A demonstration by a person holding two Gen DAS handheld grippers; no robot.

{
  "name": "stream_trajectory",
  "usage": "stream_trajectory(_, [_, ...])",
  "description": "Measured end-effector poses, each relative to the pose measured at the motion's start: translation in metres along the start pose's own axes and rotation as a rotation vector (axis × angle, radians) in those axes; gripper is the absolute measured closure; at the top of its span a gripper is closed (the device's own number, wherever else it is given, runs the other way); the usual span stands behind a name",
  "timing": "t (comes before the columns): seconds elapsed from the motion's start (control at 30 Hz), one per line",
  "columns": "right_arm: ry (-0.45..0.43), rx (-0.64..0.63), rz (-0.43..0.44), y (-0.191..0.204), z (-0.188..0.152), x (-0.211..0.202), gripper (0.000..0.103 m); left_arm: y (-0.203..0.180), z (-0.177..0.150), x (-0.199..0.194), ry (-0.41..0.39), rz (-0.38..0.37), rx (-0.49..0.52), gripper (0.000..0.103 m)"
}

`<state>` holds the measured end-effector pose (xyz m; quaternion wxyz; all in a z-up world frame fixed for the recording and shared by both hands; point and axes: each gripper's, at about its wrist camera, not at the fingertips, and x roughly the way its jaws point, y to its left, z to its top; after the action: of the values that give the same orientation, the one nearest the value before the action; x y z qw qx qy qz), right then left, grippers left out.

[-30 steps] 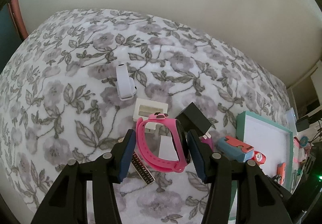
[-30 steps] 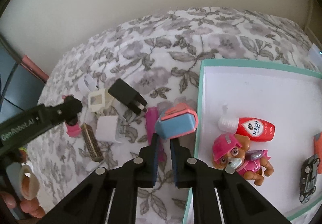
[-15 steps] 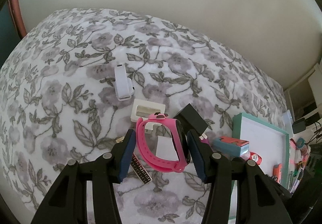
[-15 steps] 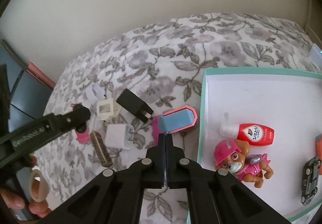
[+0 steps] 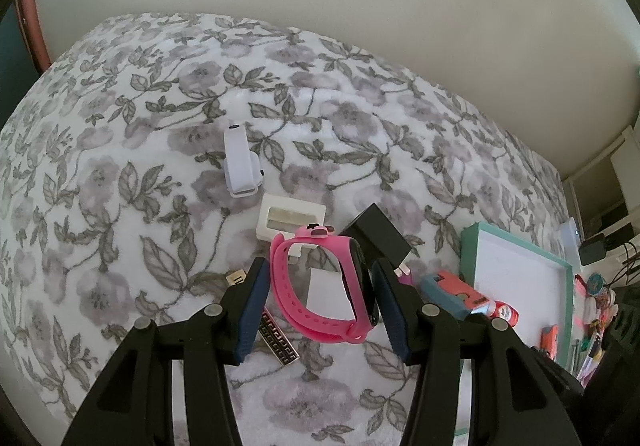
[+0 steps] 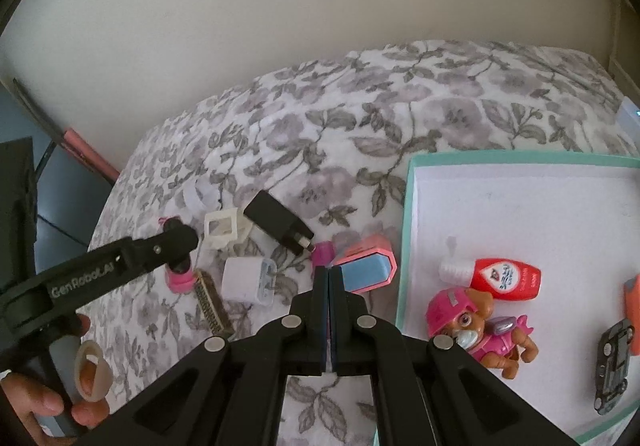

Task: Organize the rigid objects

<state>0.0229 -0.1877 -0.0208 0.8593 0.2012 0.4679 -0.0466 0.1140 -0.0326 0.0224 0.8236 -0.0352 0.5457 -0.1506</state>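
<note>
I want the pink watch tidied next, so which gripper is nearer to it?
Left. The left gripper has its fingers on either side of the pink watch; the right gripper sits shut by the tray.

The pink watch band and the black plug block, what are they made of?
The pink watch band looks like soft matte rubber or silicone: it curves in a loop with punched holes. The black plug block looks like hard smooth plastic, with flat faces, sharp edges and metal prongs.
</note>
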Motion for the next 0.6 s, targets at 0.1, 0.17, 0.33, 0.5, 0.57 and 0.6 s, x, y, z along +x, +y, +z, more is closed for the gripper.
stream_trajectory(0.1, [0.037,-0.008,-0.005,-0.002,-0.002,0.001,0.102,-0.001,0.0,0.001,0.005,-0.001,0.001,0.049])
stream_trajectory(0.17, [0.057,0.001,0.0,-0.005,-0.005,0.002,0.102,-0.001,-0.001,0.002,0.007,-0.002,0.001,0.049])
stream_trajectory(0.33, [0.122,-0.013,0.014,-0.004,-0.01,0.007,0.1,-0.003,-0.001,0.004,0.015,-0.005,0.007,0.049])
stream_trajectory(0.5, [0.07,-0.042,-0.017,0.002,-0.005,0.0,0.1,-0.001,-0.001,0.006,0.022,-0.006,0.004,0.049])
stream_trajectory(0.57, [0.068,-0.062,-0.063,0.005,-0.003,0.005,0.095,-0.001,-0.001,0.007,0.023,-0.005,0.004,0.048])
stream_trajectory(0.6, [0.074,-0.064,-0.077,0.005,-0.003,0.009,0.085,-0.001,-0.001,0.007,0.023,-0.004,0.005,0.048])
